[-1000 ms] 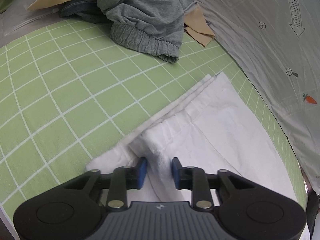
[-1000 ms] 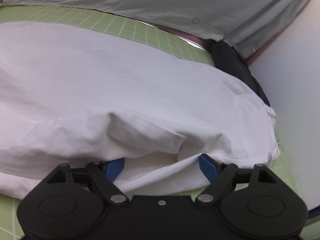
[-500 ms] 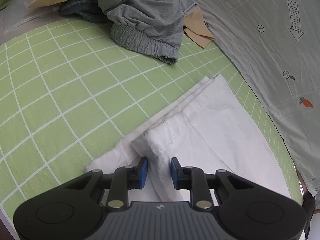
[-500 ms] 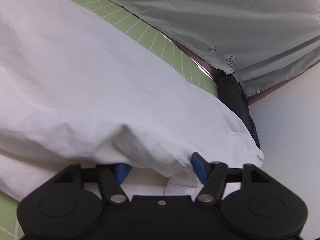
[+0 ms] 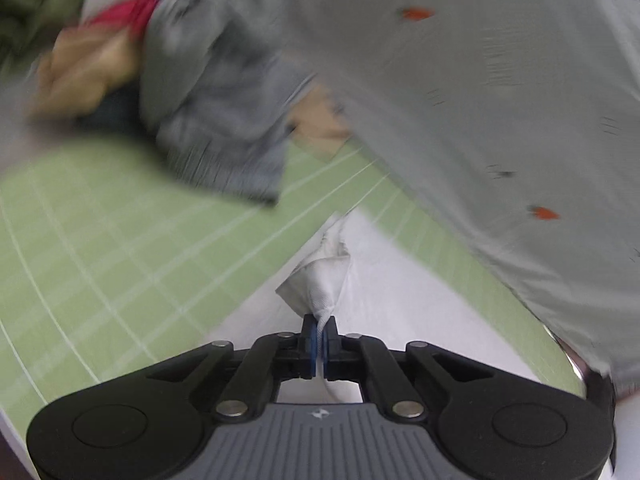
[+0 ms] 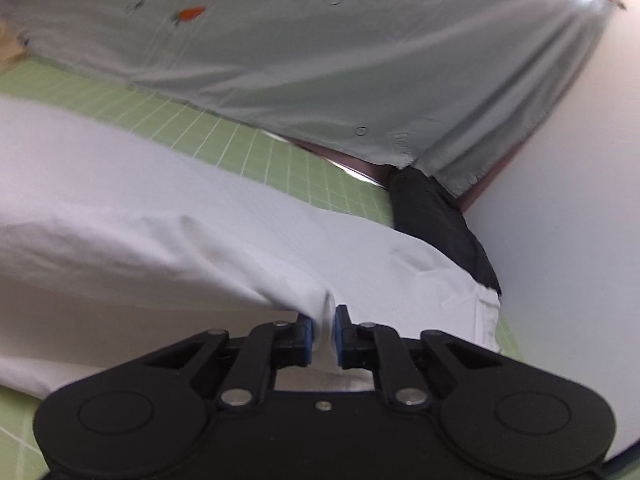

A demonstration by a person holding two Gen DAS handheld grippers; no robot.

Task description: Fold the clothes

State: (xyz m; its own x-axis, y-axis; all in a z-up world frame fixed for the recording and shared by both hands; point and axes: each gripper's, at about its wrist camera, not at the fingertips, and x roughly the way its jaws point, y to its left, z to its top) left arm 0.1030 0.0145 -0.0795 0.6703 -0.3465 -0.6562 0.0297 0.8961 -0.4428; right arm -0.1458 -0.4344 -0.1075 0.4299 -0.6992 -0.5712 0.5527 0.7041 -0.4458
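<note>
White garment: left gripper clenched on a bunched fold; right gripper closing, apparently pinching its edge.

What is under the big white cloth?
Under the white cloth lies a green mat with white squares; it peeks out beside the cloth. A black thing sticks out past the cloth's far end. Whatever else lies beneath is covered and cannot be seen.

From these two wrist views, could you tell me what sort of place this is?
Probably a home laundry-folding spot: a green gridded mat as work surface, a heap of unfolded clothes at its far end, and a carrot-print grey sheet draped behind.
</note>
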